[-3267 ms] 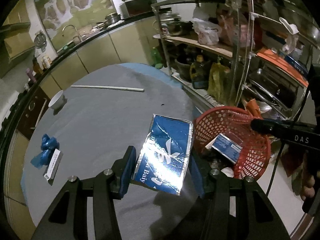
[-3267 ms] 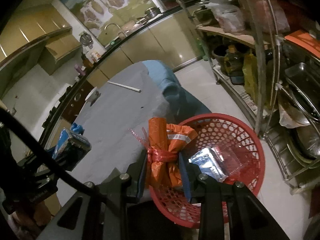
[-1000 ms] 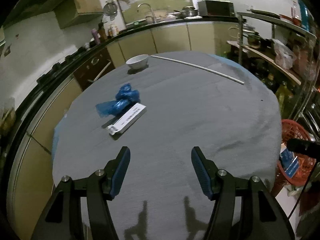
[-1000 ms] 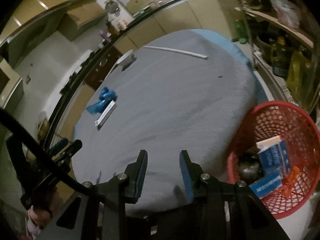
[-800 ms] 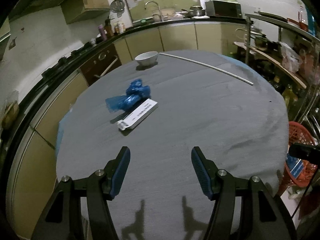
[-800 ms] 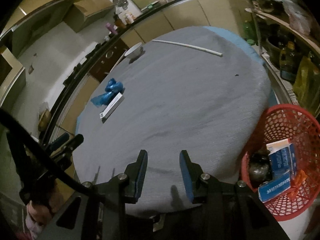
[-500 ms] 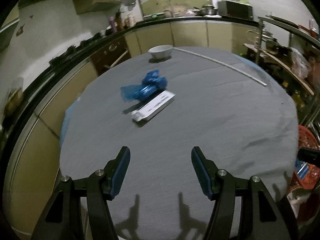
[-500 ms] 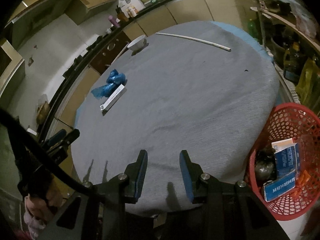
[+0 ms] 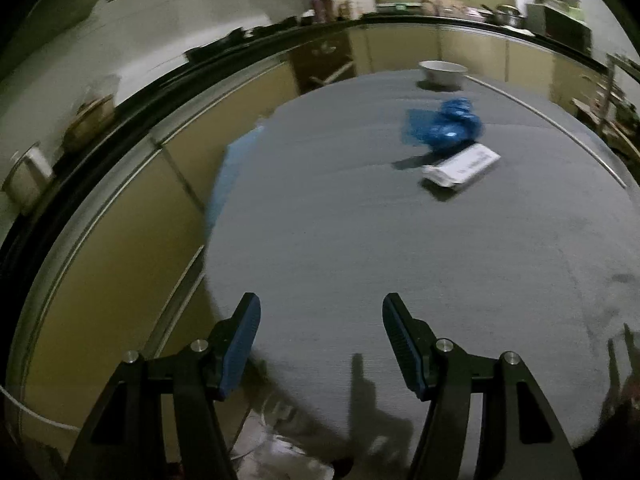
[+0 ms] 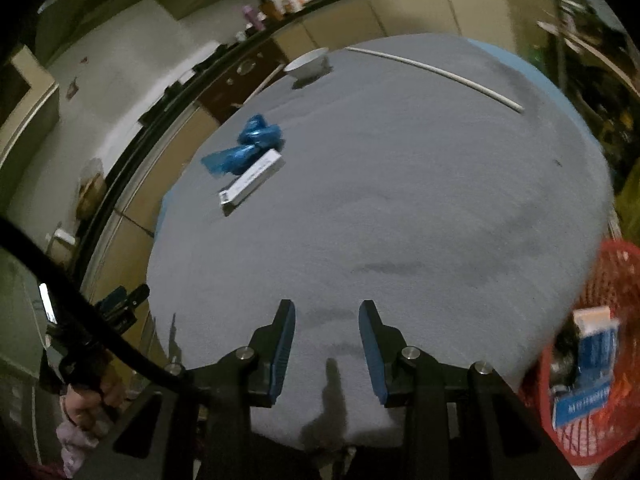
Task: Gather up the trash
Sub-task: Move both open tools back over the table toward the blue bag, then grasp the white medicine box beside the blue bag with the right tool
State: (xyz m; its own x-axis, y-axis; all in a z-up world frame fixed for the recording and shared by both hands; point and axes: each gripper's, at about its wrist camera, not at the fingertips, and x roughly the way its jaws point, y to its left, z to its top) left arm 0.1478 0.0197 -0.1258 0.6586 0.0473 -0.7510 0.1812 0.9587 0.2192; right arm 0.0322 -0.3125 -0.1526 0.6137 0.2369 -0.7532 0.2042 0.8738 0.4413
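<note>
Left gripper (image 9: pixel 320 344) spread and empty; right gripper (image 10: pixel 326 346) nearly pressed together, empty. Blue wrapper (image 9: pixel 444 128) and white box (image 9: pixel 462 168) lie touching at the table's (image 9: pixel 360 248) far side; red basket (image 10: pixel 600 360) near right. Approach low and straddle one item only.

The blue foil packet and the orange bundle have been dropped into the red basket (image 10: pixel 600 360). Both the left gripper (image 9: pixel 321 312) and the right gripper (image 10: pixel 327 320) have been emptied and swung toward the blue bag (image 9: pixel 444 128).
</note>
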